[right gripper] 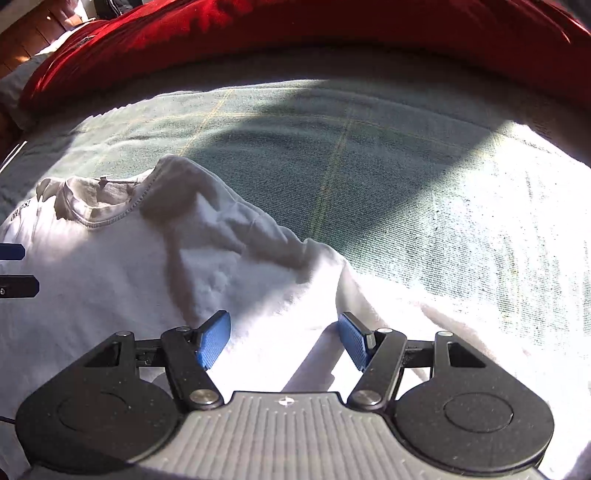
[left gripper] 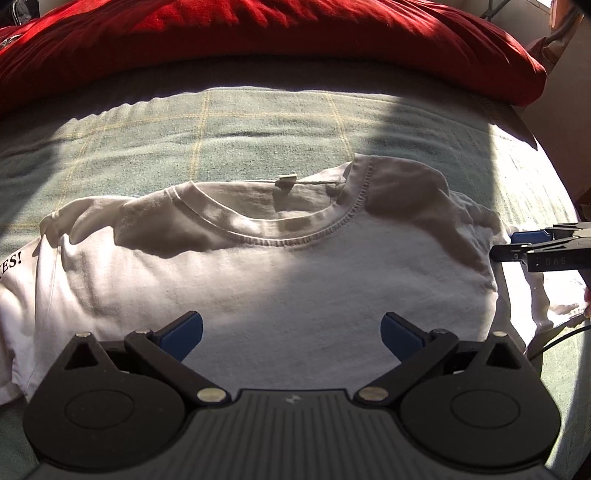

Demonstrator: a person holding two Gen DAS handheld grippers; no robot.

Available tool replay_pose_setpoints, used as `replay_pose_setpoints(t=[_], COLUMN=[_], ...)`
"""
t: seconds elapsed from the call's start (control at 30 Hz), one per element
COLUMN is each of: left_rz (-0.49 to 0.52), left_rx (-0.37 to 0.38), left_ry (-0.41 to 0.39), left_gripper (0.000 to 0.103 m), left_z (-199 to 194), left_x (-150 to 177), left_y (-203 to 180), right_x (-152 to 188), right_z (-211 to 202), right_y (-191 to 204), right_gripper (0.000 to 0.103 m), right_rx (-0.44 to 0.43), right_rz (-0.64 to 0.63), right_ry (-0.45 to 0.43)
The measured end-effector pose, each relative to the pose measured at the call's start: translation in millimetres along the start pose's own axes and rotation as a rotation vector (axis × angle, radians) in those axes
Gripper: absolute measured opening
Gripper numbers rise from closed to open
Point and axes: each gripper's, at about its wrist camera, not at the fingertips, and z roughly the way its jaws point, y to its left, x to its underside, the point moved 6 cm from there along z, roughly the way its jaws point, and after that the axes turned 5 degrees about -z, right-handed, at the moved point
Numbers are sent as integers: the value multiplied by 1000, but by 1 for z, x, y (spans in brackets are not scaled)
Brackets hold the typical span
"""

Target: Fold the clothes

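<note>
A white T-shirt (left gripper: 277, 273) lies flat, front up, on a green checked blanket (left gripper: 221, 140). Its round collar (left gripper: 269, 242) faces the far side, and black lettering (left gripper: 11, 264) shows at its left edge. My left gripper (left gripper: 291, 321) hovers over the chest, jaws wide open and empty. My right gripper (right gripper: 283, 319) is open above the rumpled shoulder and sleeve (right gripper: 240, 236) of the T-shirt (right gripper: 110, 266), with cloth beneath the blue pads but none pinched. Each gripper shows at the edge of the other's view: the right gripper (left gripper: 506, 245), the left gripper (right gripper: 27, 268).
Red bedding (left gripper: 258, 29) is heaped along the far side of the bed, also in the right wrist view (right gripper: 332, 37). The green blanket (right gripper: 406, 184) stretches bare to the right of the shirt. A thin black cable (left gripper: 554, 339) trails at the right.
</note>
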Motion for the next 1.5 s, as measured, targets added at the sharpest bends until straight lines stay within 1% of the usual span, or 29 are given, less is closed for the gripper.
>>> replay_pose_setpoints(t=[0.03, 0.1, 0.17, 0.2, 0.23, 0.27, 0.33, 0.47, 0.57, 0.63, 0.7, 0.73, 0.87, 0.97, 1.03, 1.07, 1.1, 1.2, 1.23, 1.27, 1.4, 1.5], left_rz=[4, 4, -23, -36, -53, -61, -64, -48, 9, 78, 145, 165, 220, 225, 214, 209, 204, 179, 173, 175, 228, 261], left_rx=[-10, -19, -18, -18, -12, -10, 1, 18, 13, 2, 13, 34, 155, 219, 255, 267, 292, 381, 423, 448, 506, 569], left_ry=[-3, -11, -22, -28, -34, -41, -64, -92, -120, -124, -119, -108, 11, 138, 217, 231, 236, 284, 296, 298, 272, 291], left_gripper=[102, 102, 102, 102, 102, 102, 102, 102, 102, 102, 102, 102, 102, 102, 102, 102, 102, 102, 102, 102, 102, 102], left_z=[0, -1, -3, -4, -4, -5, -8, -12, -15, -13, -7, -2, 32, 62, 75, 77, 74, 61, 53, 44, 9, -5], left_x=[-1, -3, -8, -10, -14, -17, -26, -43, -60, -71, -90, -99, -123, -124, -119, -118, -114, -104, -99, -94, -72, -55], left_y=[1, 5, 12, 16, 20, 23, 29, 45, 68, 83, 99, 107, 129, 139, 143, 144, 145, 142, 140, 139, 125, 116], right_x=[0, -2, -1, 1, 2, 3, 1, -7, -15, -19, -20, -20, -17, -18, -21, -22, -23, -25, -26, -27, -34, -38], right_z=[1, -6, -15, -18, -22, -25, -30, -32, -30, -28, -27, -27, -24, -23, -21, -20, -19, -18, -18, -17, -12, -6], right_y=[-8, -17, -15, -10, -4, 3, 19, 52, 78, 95, 112, 120, 145, 158, 166, 168, 171, 177, 178, 180, 190, 201], right_gripper=[69, 70, 70, 72, 75, 75, 78, 80, 80, 80, 80, 80, 81, 81, 81, 81, 81, 82, 82, 82, 83, 83], right_rx=[35, 27, 17, 6, -12, -33, -80, -175, -228, -257, -286, -292, -293, -294, -286, -284, -280, -270, -269, -270, -292, -307], right_rz=[23, 109, 133, 130, 126, 121, 107, 81, 30, 8, -13, -25, -40, -27, -23, -23, -25, -34, -36, -38, -58, -90], right_ry=[-9, -24, -28, -28, -29, -35, -48, -68, -63, -53, -39, -33, -8, 3, 8, 12, 15, 26, 29, 32, 42, 56])
